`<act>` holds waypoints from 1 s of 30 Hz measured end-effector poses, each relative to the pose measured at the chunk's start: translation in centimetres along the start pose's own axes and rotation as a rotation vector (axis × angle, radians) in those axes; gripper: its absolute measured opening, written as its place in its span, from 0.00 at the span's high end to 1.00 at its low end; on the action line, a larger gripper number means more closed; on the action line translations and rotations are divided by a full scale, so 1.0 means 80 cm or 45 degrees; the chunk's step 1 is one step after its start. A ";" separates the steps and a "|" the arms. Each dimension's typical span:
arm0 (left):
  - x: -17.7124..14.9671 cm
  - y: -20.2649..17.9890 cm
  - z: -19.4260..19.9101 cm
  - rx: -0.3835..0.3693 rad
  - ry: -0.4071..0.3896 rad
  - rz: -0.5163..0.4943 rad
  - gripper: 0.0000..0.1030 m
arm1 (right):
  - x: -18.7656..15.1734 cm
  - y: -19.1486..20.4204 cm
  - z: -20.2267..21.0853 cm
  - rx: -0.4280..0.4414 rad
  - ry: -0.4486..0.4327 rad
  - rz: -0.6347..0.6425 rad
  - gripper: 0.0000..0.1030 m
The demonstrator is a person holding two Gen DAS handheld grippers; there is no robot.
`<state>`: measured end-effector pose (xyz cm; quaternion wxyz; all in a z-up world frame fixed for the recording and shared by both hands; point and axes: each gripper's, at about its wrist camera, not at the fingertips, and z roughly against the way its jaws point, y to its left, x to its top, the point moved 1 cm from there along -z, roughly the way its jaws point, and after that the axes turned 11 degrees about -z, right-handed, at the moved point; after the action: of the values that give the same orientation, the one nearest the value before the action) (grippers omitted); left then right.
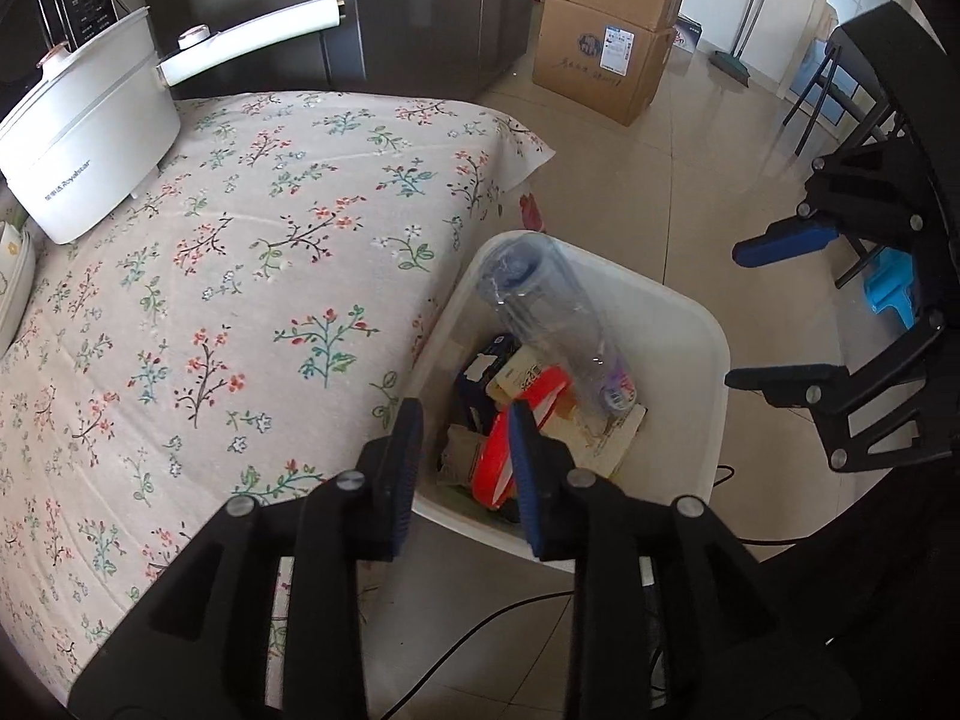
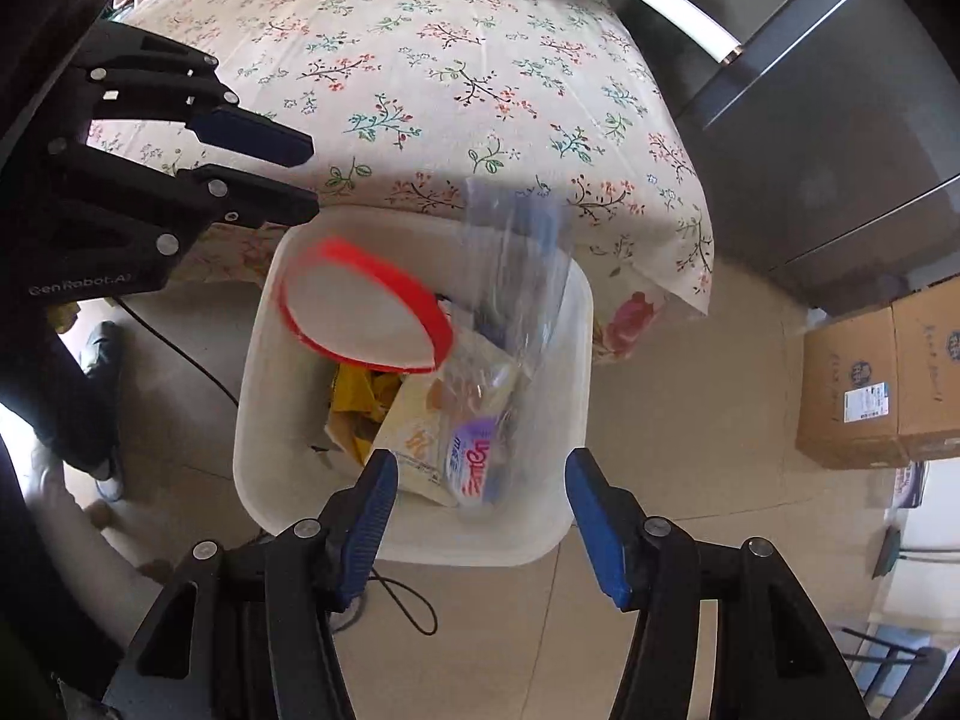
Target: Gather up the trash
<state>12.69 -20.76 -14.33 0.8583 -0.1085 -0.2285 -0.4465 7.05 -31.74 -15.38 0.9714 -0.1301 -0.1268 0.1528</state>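
A white plastic bin (image 1: 708, 348) (image 2: 264, 360) stands on the floor against the table edge. A clear plastic bottle (image 1: 558, 324) (image 2: 516, 312) is in it, blurred and tilted, mouth end up. A red-rimmed white plate (image 2: 366, 312) (image 1: 510, 444) hangs tilted in the bin, blurred, free of both grippers. Wrappers and cartons (image 2: 414, 432) lie at the bottom. My left gripper (image 1: 465, 420) (image 2: 306, 174) is open and empty over the bin's near rim. My right gripper (image 2: 480, 480) (image 1: 735, 318) is open and empty above the bin.
The table with a floral cloth (image 1: 240, 240) (image 2: 450, 60) carries a white electric pot (image 1: 78, 138) with a long handle. A dark fridge (image 1: 420, 12), stacked cardboard boxes (image 1: 606, 24) (image 2: 876, 372), a black chair (image 1: 840, 90) and a floor cable (image 2: 408, 600) surround the bin.
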 end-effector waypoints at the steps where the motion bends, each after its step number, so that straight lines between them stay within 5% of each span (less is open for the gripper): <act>1: 0.000 0.001 0.001 0.002 -0.002 0.000 0.69 | 0.001 -0.001 0.001 -0.001 -0.007 -0.009 0.42; 7: 0.003 0.012 0.039 0.012 -0.066 0.051 0.66 | 0.011 -0.012 0.037 0.063 -0.159 -0.101 0.42; 11: -0.005 0.013 0.081 0.201 -0.111 0.045 0.35 | 0.018 -0.018 0.071 0.160 -0.258 -0.316 0.34; 13: -0.014 0.021 0.100 0.279 -0.098 0.111 0.32 | 0.019 -0.018 0.083 0.241 -0.275 -0.467 0.28; 15: -0.030 0.036 0.117 0.251 -0.097 0.245 0.24 | 0.013 -0.013 0.089 0.332 -0.273 -0.587 0.26; 18: -0.057 0.052 0.139 0.226 -0.094 0.412 0.21 | 0.000 0.000 0.101 0.308 -0.294 -0.675 0.25; 24: -0.091 0.037 0.179 0.274 -0.188 0.444 0.15 | -0.038 0.042 0.145 0.225 -0.465 -0.767 0.16; 30: -0.106 0.020 0.195 0.467 -0.230 0.425 0.09 | -0.074 0.077 0.158 0.209 -0.554 -0.863 0.08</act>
<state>5.17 -7.70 -4.82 0.9015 -0.0266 -0.3603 -0.2384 -3.67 -25.34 -6.62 0.9244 0.0325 -0.3525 -0.1424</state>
